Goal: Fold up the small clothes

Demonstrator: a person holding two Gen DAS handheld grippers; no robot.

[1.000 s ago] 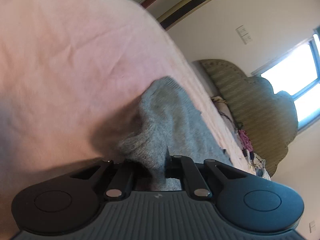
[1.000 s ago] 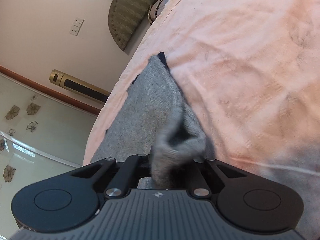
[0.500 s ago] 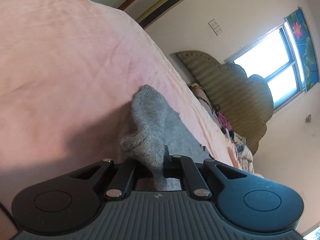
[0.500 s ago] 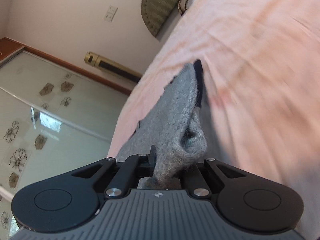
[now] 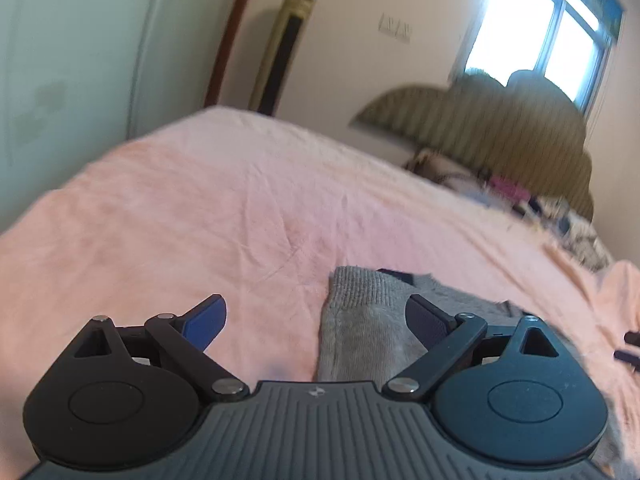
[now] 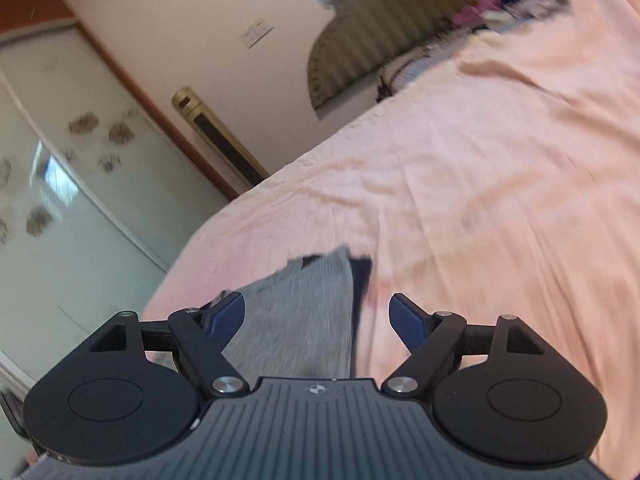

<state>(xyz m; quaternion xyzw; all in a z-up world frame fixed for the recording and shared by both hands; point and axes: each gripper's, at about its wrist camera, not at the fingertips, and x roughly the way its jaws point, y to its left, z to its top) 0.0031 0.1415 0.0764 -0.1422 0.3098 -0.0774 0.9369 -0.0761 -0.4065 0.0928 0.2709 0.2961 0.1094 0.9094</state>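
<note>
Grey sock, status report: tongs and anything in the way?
Both tongs, left and right, just opened, gripping nothing. Grey sock flat on pink sheet. Nothing obstructing.

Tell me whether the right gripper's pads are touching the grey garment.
Apart. The right wrist view shows the right gripper open, jaws just opened, pink sheet between one pad and the grey garment.

The sock (image 5: 360, 320) lies flat on the bed (image 5: 200, 220), below and ahead of both grippers, whose jaws have just been opening and now stand apart above it with nothing gripped. Behind the bed, the headboard (image 5: 500, 128) stands against the wall, with a heap of clothes (image 5: 540, 204) before it.
</note>
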